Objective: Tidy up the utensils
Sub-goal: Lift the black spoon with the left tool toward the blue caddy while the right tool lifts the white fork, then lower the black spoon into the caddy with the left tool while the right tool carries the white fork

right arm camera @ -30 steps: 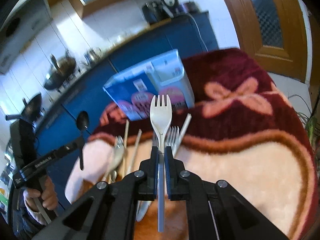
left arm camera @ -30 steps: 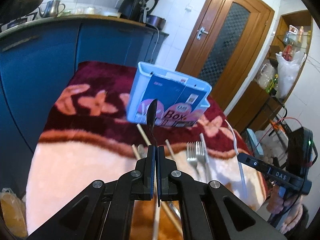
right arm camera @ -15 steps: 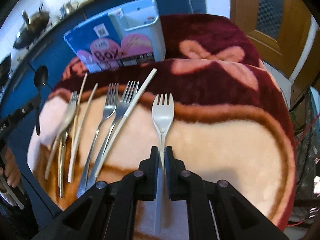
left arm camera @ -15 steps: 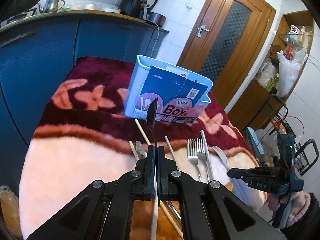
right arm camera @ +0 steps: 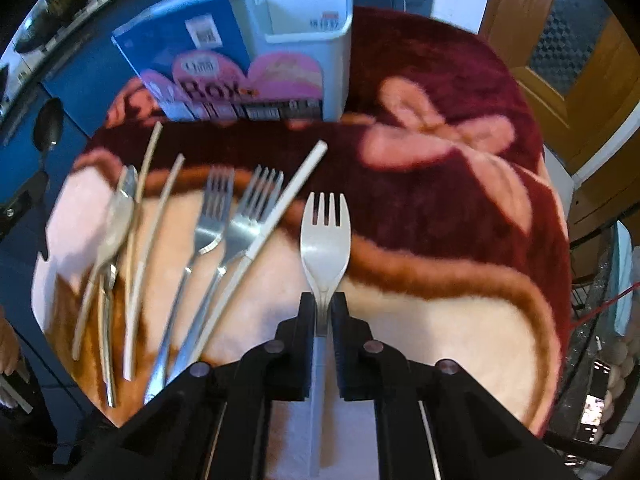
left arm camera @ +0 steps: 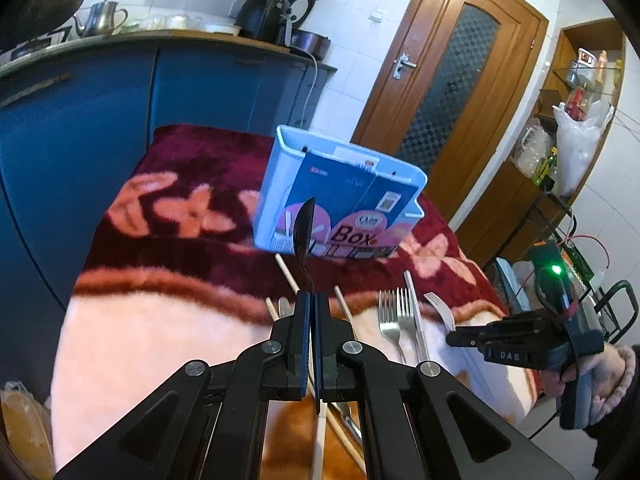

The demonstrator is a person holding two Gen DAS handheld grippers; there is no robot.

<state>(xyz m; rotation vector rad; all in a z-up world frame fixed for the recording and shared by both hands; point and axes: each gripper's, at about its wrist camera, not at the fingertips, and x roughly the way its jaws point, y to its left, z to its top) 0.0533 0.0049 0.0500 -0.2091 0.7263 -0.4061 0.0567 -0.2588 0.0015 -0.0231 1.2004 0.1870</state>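
Daylight fills the kitchen evenly, brightest on the white tiles toward 1 o'clock. Both fisheye views bend hard at their black rims. The right wrist view smears with motion blur, softening the metal forks and the storage box.

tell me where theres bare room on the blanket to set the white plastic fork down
Free: the pink and maroon fleece blanket right of the white plastic fork, out to its edge. Crowded: left of it lie the white chopstick, two metal forks and wooden chopsticks, with the blue utensil box behind them.
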